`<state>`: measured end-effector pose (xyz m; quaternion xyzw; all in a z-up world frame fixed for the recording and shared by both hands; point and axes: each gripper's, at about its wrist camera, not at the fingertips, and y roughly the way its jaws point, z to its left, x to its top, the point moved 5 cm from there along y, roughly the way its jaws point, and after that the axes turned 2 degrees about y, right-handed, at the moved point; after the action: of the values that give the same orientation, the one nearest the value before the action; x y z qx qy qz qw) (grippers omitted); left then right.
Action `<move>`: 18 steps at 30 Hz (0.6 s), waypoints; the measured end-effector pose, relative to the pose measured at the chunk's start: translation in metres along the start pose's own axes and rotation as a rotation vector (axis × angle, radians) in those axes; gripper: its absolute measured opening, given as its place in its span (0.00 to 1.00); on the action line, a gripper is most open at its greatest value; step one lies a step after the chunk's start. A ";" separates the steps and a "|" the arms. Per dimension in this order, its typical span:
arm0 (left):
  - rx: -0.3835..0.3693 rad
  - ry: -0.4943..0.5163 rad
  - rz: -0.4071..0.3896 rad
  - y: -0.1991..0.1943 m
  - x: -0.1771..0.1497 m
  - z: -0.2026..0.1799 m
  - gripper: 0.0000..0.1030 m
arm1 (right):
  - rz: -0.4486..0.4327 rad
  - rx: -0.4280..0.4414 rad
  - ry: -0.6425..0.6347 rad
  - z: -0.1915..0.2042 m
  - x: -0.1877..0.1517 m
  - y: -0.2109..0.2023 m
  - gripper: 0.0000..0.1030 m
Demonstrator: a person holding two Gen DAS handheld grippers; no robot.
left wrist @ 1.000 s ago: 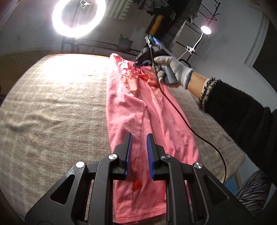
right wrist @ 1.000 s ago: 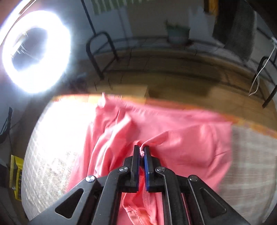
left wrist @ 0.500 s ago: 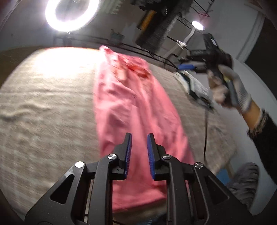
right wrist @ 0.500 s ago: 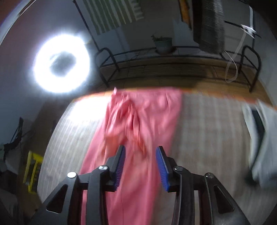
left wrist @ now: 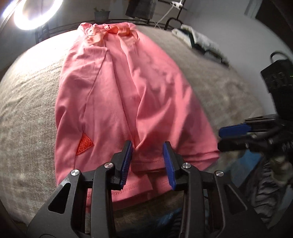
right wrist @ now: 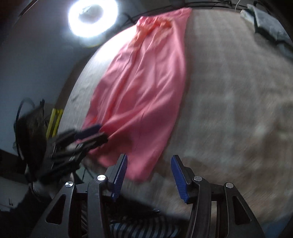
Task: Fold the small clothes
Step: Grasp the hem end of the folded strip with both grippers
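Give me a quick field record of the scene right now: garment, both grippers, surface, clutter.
garment: pink garment spread lengthwise, near hem at table edge
garment detail: orange triangular patch near the hem
left gripper: open, over the near hem, holding nothing
right gripper: open, near the hem's right corner, holding nothing
surface: beige textured cover
clutter: folded clothes at the far right
lighting: ring light behind the far end

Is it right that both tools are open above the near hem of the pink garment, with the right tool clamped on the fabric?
Not quite. The right tool is open and grips nothing, as the right wrist view shows. The left tool is open too, and both hover at the near hem of the pink garment.
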<state>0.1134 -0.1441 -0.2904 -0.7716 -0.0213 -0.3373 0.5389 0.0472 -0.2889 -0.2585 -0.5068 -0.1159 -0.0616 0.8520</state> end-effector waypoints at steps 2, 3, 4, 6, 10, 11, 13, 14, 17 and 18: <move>0.006 0.021 -0.010 0.001 -0.001 -0.003 0.23 | 0.005 -0.034 -0.020 0.003 -0.008 0.009 0.52; 0.012 0.032 -0.012 0.001 0.000 -0.004 0.08 | -0.007 -0.050 -0.031 0.006 -0.011 0.011 0.52; 0.025 0.041 -0.013 0.002 0.000 -0.005 0.04 | -0.026 -0.064 -0.049 0.009 -0.009 0.011 0.51; 0.023 0.045 -0.019 0.002 0.000 -0.007 0.01 | -0.039 -0.088 -0.088 0.016 -0.009 0.015 0.35; 0.004 0.038 -0.063 -0.020 0.001 -0.017 0.00 | -0.038 -0.126 -0.163 0.023 -0.016 0.017 0.01; -0.009 0.032 -0.078 -0.027 0.000 -0.020 0.00 | -0.041 -0.099 -0.149 0.021 -0.017 0.011 0.00; -0.028 0.032 -0.108 -0.039 -0.003 -0.027 0.00 | -0.067 -0.057 -0.139 0.018 -0.019 -0.004 0.00; -0.032 0.038 -0.110 -0.040 -0.007 -0.030 0.00 | -0.084 -0.048 -0.139 0.016 -0.020 -0.014 0.00; 0.005 0.072 -0.054 -0.022 -0.021 -0.033 0.00 | -0.090 -0.038 -0.131 0.006 -0.028 -0.023 0.00; 0.010 0.068 -0.039 -0.017 -0.023 -0.031 0.00 | -0.081 -0.050 -0.135 0.003 -0.029 -0.019 0.00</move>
<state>0.0733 -0.1561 -0.2834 -0.7564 -0.0198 -0.3738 0.5364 0.0145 -0.2959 -0.2483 -0.5258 -0.1918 -0.0649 0.8262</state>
